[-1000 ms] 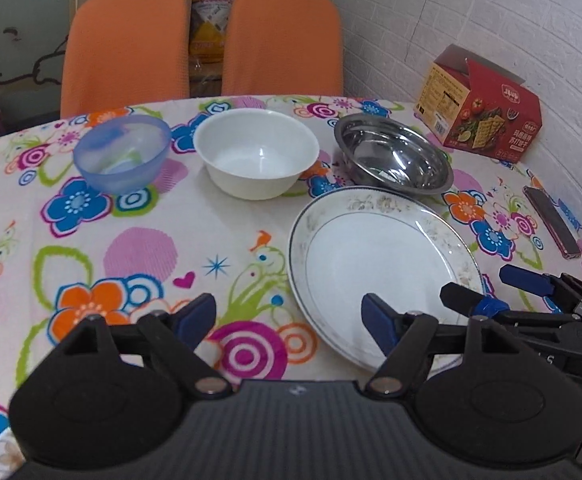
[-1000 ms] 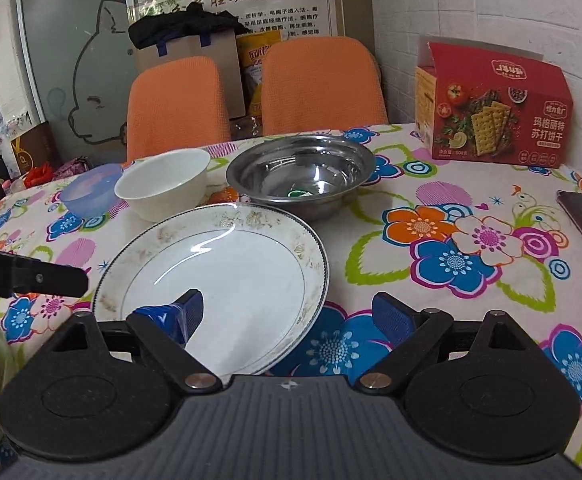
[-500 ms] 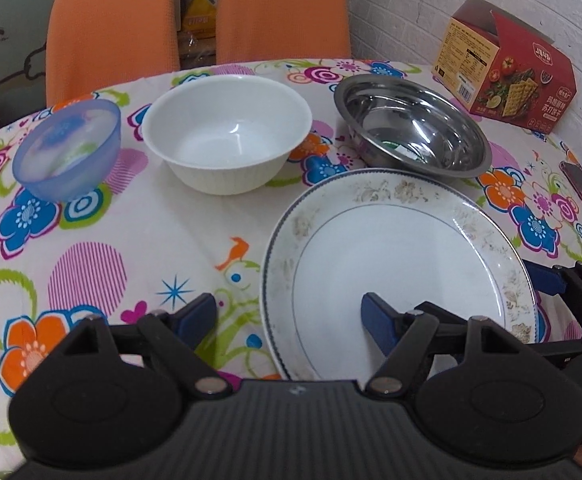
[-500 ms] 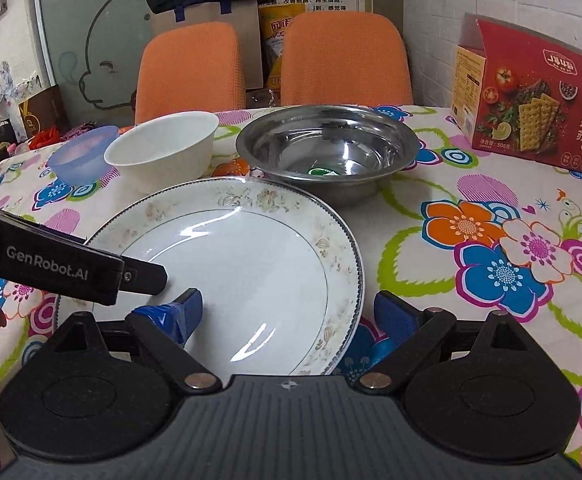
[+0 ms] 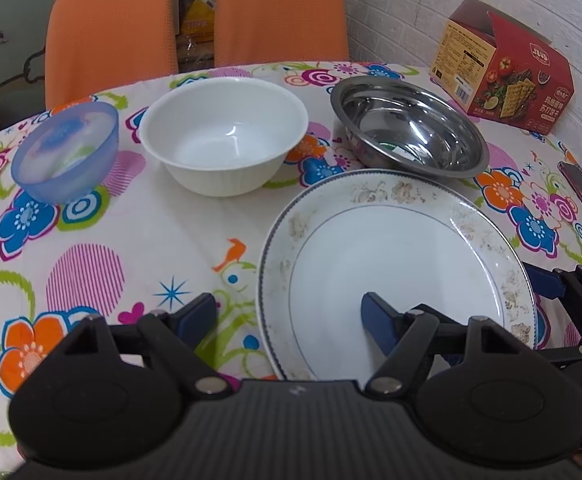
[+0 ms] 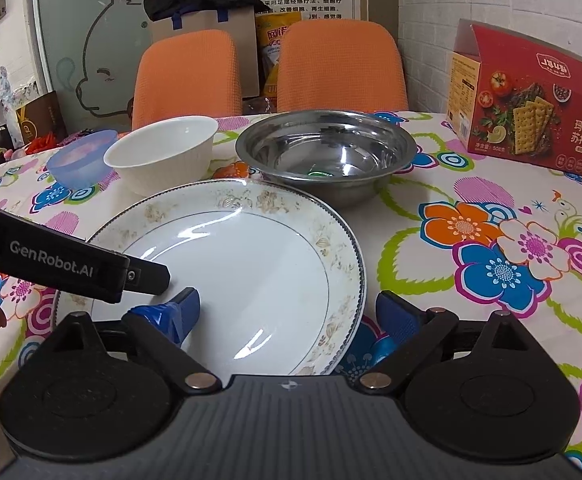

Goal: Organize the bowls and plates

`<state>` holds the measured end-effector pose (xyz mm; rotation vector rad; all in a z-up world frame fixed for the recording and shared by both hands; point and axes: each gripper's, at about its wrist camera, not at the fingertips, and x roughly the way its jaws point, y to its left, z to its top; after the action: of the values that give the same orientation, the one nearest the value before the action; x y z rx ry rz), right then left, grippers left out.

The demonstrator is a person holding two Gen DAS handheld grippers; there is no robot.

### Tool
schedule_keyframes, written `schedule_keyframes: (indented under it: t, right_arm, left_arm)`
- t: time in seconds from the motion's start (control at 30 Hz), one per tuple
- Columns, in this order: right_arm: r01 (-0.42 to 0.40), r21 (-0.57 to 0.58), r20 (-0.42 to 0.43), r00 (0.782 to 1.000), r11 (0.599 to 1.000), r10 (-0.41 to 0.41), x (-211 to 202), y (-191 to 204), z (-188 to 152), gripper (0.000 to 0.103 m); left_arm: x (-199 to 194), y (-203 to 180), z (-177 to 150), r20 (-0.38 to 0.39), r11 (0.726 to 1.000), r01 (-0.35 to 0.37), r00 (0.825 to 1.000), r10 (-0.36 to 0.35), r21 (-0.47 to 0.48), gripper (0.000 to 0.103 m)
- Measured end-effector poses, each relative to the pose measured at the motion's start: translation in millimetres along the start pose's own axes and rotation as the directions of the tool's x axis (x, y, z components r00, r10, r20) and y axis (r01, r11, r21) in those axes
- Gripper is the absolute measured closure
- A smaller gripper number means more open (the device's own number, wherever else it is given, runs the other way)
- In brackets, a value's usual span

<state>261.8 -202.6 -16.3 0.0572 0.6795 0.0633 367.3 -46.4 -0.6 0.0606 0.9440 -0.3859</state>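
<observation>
both grippers spread wide, holding nothing. left gripper straddles the plate's near-left rim, right gripper its near-right rim, one finger of each over the plate. plate empty, flat on floral tablecloth. beyond plate: steel bowl, white bowl left of that, both empty. blue bowl farthest left, contents unclear.
</observation>
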Motion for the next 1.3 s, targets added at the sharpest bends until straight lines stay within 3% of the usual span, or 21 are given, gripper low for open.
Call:
schedule_keyframes:
  t: [0.53, 0.67, 0.73, 0.93, 1.3]
  right_arm:
    - [-0.01, -0.01, 0.018, 1.0, 1.0, 0.01, -1, 1, -4, 0.018]
    - [-0.016, -0.013, 0.0, 1.0, 1.0, 0.016, -2, 1, -3, 0.018]
    - [-0.008, -0.004, -0.003, 1.0, 1.0, 0.008, -4, 4, -4, 0.018]
    - [-0.045, -0.026, 0.021, 0.999, 0.999, 0.045, -7, 11, -9, 0.022]
    - [-0.015, 0.022, 0.042, 0.999, 1.0, 0.014, -24, 18, -13, 0.022]
  left_arm:
    - [0, -2, -1, 0.0, 1.0, 0.006, 1.0, -0.006, 0.01, 0.029]
    - [0, -6, -2, -0.004, 1.0, 0.015, 1.0, -0.015, 0.022, 0.033]
    - [-2, -12, -2, 0.002, 0.998, 0.031, 1.0, -0.031, 0.057, 0.042]
    - [-5, -11, -4, -0.006, 0.997, 0.026, 1.0, -0.026, 0.07, 0.045]
    - [-19, -18, -11, 0.016, 0.997, 0.027, 0.999, -0.029, 0.075, 0.047]
